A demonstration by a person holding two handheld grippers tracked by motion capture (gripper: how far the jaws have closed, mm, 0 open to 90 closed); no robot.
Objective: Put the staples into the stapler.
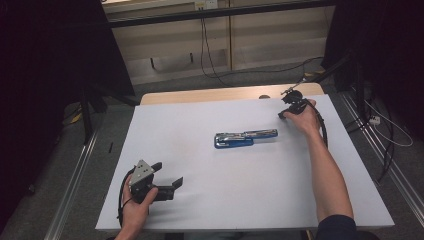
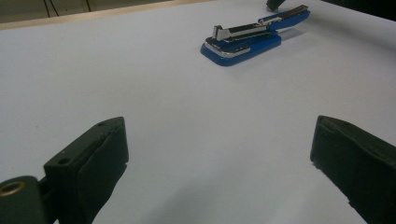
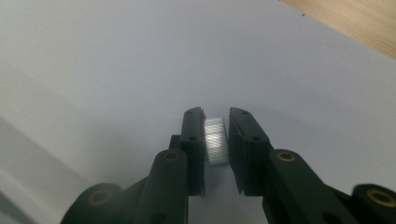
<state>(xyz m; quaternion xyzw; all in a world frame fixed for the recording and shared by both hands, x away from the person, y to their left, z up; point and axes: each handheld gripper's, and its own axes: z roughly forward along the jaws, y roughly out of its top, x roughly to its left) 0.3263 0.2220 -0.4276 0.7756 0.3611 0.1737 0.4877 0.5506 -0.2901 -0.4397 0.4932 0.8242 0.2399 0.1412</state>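
Observation:
A blue stapler [image 1: 245, 138] lies in the middle of the white table, swung open so its metal magazine shows; in the left gripper view the stapler [image 2: 247, 38] is far ahead. My right gripper [image 1: 286, 111] is at the far right of the table, just past the stapler's end. In the right gripper view its jaws [image 3: 216, 116] are shut on a small white ribbed block [image 3: 215, 140] that looks like a strip of staples, low over the table. My left gripper [image 1: 167, 179] rests near the front left, and its fingers [image 2: 100, 154] stand wide apart with nothing between them.
The white sheet [image 1: 200, 120] covers the table, with a wooden strip [image 1: 210, 94] bare along the far edge. Black cables [image 1: 215, 70] run over the floor behind and to the right of the table. Dark curtains hang at both sides.

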